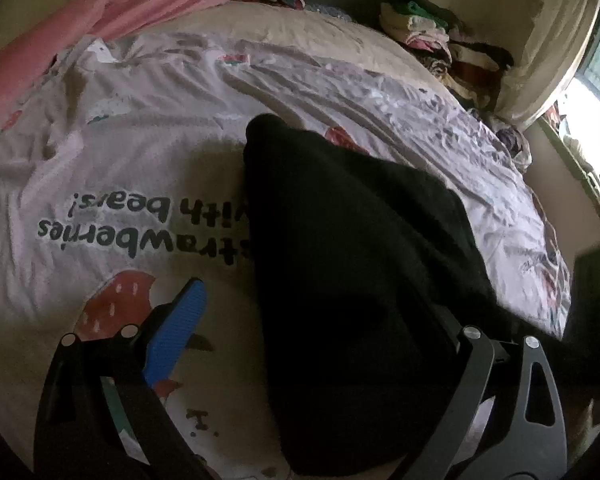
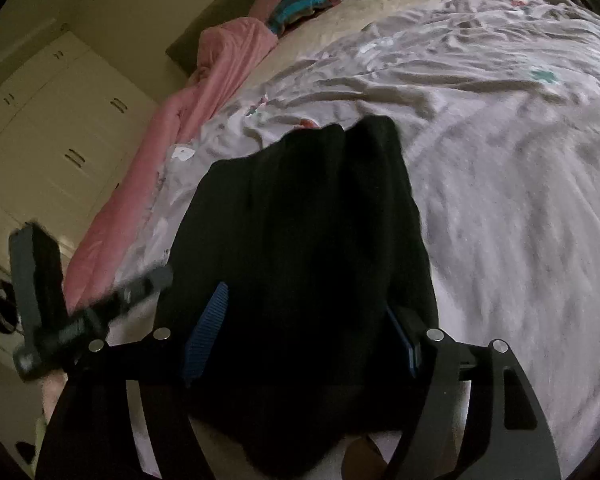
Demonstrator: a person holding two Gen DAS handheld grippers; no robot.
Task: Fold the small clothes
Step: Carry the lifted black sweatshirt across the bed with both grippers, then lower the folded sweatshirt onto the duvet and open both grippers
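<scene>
While both pairs of jaws stand wide and grip nothing, the left gripper [image 1: 296, 344] and right gripper [image 2: 300, 336] straddle the black garment [image 2: 308, 240], lying flat on the bedsheet [image 1: 140, 140]. It looks just released; the next fold needs a fresh edge pinch. Pink blanket [image 2: 204, 92] at ten o'clock, folded piles [image 1: 432, 36] at one, well apart.
</scene>
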